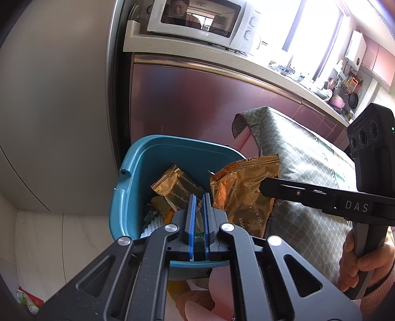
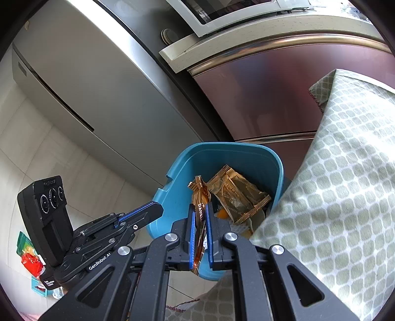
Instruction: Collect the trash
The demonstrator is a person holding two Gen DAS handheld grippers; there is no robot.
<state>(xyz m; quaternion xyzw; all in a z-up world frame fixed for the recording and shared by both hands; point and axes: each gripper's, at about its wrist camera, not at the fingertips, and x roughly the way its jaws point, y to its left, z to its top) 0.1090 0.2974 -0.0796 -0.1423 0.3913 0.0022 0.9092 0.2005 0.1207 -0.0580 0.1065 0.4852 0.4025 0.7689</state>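
A blue trash bin (image 1: 138, 172) stands on the floor beside the table; it also shows in the right wrist view (image 2: 229, 158). Inside lie gold snack wrappers (image 1: 175, 187) and other scraps. My right gripper (image 2: 199, 210) is shut on a gold-brown wrapper (image 2: 200, 222) and holds it over the bin's near rim; in the left wrist view that wrapper (image 1: 242, 190) hangs from the right gripper (image 1: 265, 187) at the bin's right edge. My left gripper (image 1: 199, 200) hovers over the bin with its jaws nearly together and nothing between them.
A table with a green patterned cloth (image 1: 303, 158) stands right of the bin. Maroon cabinets (image 1: 187, 98) and a grey fridge (image 2: 81, 81) are behind it. A microwave (image 1: 197, 19) sits on the counter. Colourful packets (image 2: 29, 256) lie on the floor at left.
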